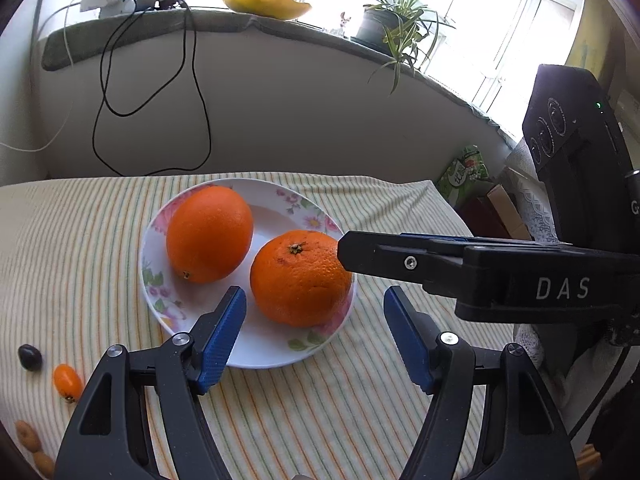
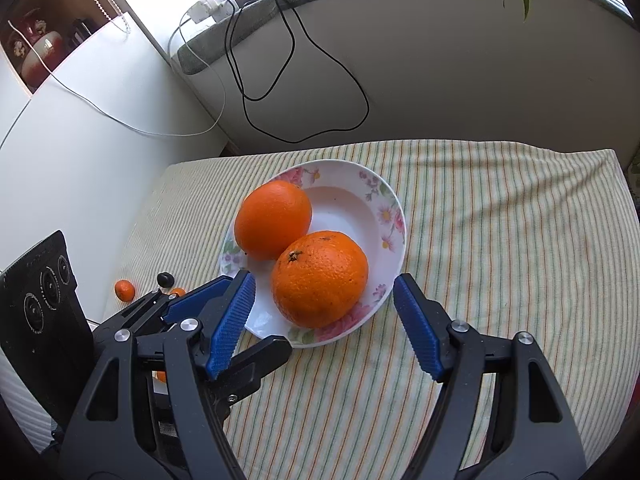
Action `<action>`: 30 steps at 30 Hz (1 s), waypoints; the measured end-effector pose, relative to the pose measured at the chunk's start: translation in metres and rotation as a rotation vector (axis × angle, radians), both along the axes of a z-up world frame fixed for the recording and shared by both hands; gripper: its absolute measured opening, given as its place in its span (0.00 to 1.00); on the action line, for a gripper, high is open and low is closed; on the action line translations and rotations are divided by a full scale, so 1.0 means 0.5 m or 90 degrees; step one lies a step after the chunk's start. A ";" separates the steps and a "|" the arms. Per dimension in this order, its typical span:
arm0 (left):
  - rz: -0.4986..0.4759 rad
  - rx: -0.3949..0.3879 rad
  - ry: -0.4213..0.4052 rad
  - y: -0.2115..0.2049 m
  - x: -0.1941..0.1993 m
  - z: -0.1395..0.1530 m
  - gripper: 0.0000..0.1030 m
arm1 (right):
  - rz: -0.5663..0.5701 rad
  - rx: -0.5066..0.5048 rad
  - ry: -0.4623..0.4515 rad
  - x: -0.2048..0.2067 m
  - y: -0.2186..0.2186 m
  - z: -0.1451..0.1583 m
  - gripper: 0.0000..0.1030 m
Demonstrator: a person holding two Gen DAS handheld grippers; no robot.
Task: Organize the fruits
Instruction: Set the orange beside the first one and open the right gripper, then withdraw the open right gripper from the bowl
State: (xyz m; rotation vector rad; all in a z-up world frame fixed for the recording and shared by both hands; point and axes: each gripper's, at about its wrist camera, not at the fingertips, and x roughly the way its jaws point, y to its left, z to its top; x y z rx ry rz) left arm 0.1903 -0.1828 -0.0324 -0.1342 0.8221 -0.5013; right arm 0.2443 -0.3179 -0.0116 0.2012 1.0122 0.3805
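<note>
Nearest the lens, the left tongs (image 1: 314,336) stand wide apart over the near rim of the plate (image 1: 256,354), with nothing between the blue pads (image 1: 222,340). The right tongs (image 2: 324,326) likewise stand wide, empty, their pads flanking the near side of the rough orange (image 2: 320,278) without touching it. In the left wrist view one finger of the right tongs reaches in from the right, its tip just beside this orange.

Both oranges lie in the flowered plate on the striped cloth (image 1: 100,240) covering the counter: the rough orange with its stem scar up, the smooth orange (image 1: 210,234) behind and left of it, the two close together.

Left of the plate, on the cloth: a dark fruit (image 1: 30,357), a small oval orange fruit (image 1: 68,382), and a small round one (image 2: 125,290).

Beyond, black cables (image 1: 196,92) hang from a windowsill with a potted plant (image 1: 394,26).
</note>
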 end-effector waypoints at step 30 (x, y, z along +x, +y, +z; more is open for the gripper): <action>0.128 0.022 -0.081 0.217 -0.187 0.021 0.69 | 0.033 -0.036 -0.187 -0.175 0.063 0.050 0.80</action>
